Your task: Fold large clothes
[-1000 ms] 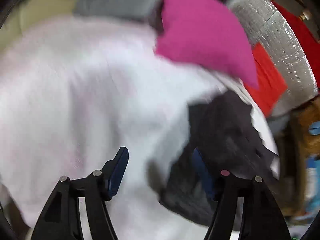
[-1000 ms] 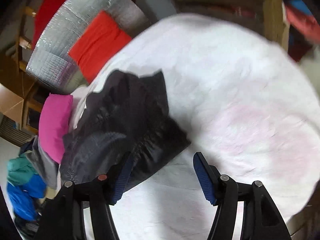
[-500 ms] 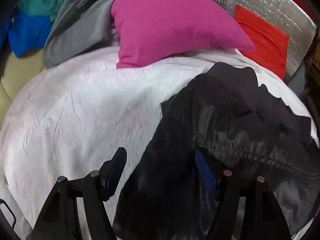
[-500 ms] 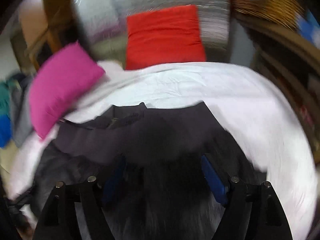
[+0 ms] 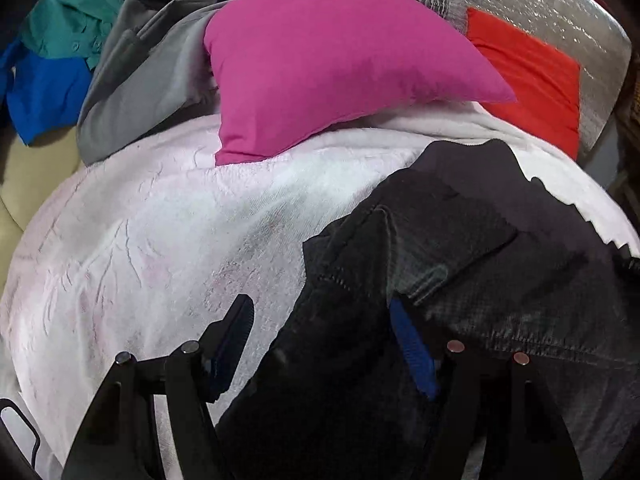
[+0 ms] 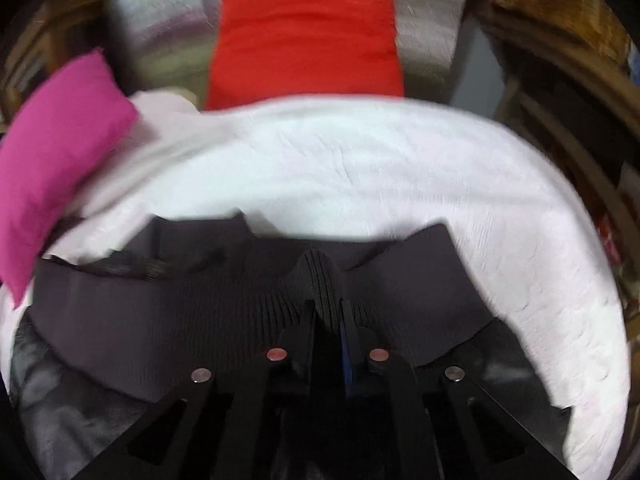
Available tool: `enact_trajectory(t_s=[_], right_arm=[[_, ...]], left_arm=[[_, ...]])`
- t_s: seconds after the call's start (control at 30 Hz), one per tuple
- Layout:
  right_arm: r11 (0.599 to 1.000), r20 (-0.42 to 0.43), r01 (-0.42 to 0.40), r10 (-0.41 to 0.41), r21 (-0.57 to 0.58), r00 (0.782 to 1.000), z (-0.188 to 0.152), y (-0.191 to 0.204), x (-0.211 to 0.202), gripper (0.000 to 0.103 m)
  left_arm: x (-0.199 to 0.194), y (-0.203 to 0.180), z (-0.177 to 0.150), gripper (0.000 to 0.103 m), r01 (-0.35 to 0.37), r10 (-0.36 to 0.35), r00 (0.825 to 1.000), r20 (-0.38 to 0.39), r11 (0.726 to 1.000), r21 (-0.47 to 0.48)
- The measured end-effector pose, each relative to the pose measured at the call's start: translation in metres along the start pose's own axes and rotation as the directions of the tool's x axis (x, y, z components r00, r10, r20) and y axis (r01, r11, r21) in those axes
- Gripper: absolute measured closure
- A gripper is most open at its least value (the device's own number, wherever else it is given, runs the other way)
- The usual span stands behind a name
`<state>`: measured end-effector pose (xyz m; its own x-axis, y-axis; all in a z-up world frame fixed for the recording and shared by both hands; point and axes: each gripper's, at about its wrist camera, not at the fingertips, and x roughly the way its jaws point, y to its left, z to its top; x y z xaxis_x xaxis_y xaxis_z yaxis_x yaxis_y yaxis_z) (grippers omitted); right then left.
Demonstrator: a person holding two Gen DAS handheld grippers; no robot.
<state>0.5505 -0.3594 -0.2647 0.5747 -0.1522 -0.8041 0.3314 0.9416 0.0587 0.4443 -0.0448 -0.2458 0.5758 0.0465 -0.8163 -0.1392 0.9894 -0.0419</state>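
Observation:
A black jacket point(image 5: 460, 264) lies crumpled on the white fleece blanket point(image 5: 160, 240) that covers the bed. My left gripper point(image 5: 324, 328) is open and hovers low over the jacket's left edge, with one finger over the blanket and the other over the dark fabric. In the right wrist view the jacket point(image 6: 168, 312) fills the lower half. My right gripper point(image 6: 328, 312) is shut on a pinched ridge of its black ribbed hem point(image 6: 320, 276).
A magenta pillow point(image 5: 332, 64) sits at the head of the blanket, a red cushion point(image 6: 304, 36) leans on a silver foil panel point(image 5: 520, 4) behind. Grey point(image 5: 144, 80), teal point(image 5: 68, 28) and blue point(image 5: 44, 92) clothes are piled at the far left. Wooden shelving point(image 6: 560, 60) stands right of the bed.
Both grippers have swung round and come down to the black jacket. My right gripper has shut on the ribbed hem. The left gripper has stayed open.

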Motion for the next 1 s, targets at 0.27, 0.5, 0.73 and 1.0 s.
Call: enact_trajectory(t_s=[0.27, 0.5, 0.73, 1.0], right_arm=[[0.948, 0.138, -0.244, 0.219, 0.204, 0.966, -0.009, -0.043, -0.057, 0.028], [0.953, 0.176, -0.114, 0.065, 0.282, 0.982, -0.056, -0.123, -0.105, 0.028], [0.946, 0.002, -0.113, 0.118, 0.304, 0.993, -0.092, -0.138, -0.058, 0.079], [0.958, -0.01, -0.024, 0.028, 0.287, 1.0, -0.096, -0.127, -0.049, 0.084]], left_arm=[[-0.008, 0.001, 0.002, 0.031, 0.026, -0.026, 1.0, -0.01, 1.0, 0.002], [-0.023, 0.006, 0.006, 0.031, 0.035, -0.035, 0.999, 0.025, 0.999, 0.008], [-0.005, 0.004, -0.003, 0.03, 0.011, -0.01, 0.999, -0.039, 0.999, 0.05], [-0.006, -0.006, -0.004, 0.029, -0.043, 0.041, 0.999, 0.013, 0.989, 0.139]])
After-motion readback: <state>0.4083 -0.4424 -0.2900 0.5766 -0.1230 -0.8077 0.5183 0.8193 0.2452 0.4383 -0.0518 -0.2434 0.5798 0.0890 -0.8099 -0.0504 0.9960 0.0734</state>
